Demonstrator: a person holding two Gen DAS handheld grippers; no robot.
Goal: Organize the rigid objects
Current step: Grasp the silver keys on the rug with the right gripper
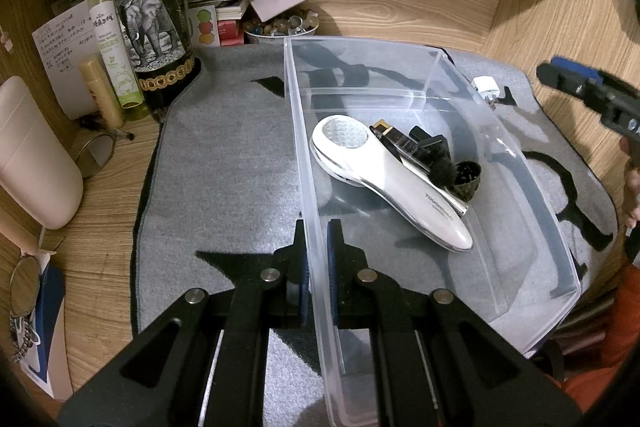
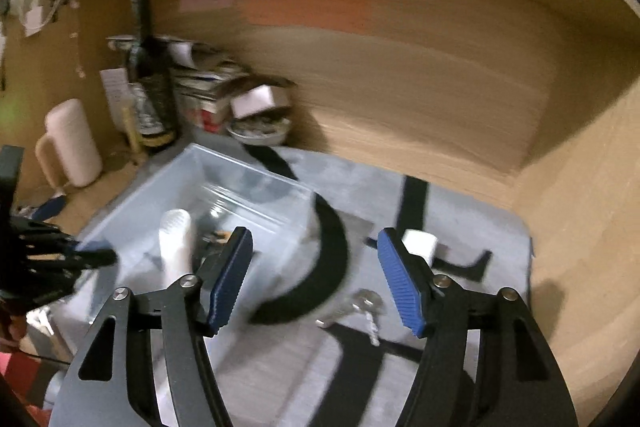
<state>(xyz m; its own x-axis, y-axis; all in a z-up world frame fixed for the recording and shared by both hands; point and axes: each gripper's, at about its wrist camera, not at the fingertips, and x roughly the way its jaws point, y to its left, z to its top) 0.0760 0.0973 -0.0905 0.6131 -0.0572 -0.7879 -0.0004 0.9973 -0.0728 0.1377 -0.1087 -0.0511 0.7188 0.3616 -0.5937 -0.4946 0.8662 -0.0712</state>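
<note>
The left hand-held gripper [image 1: 318,255] is clamped on the clear bin's [image 1: 560,239] wall. The right hand-held gripper [image 2: 316,279] is held apart, empty, above the grey mat [image 2: 460,211].

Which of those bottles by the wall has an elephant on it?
The tall dark wine bottle bears the elephant label. Beside it, the slim green spray bottle carries only text and leaf patterns, and the small yellowish tube is plain.

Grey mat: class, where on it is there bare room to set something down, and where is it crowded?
Free: the mat between the wine bottle and the clear bin. Crowded: the bin's middle, and right of it, around the white plug and keys.
</note>
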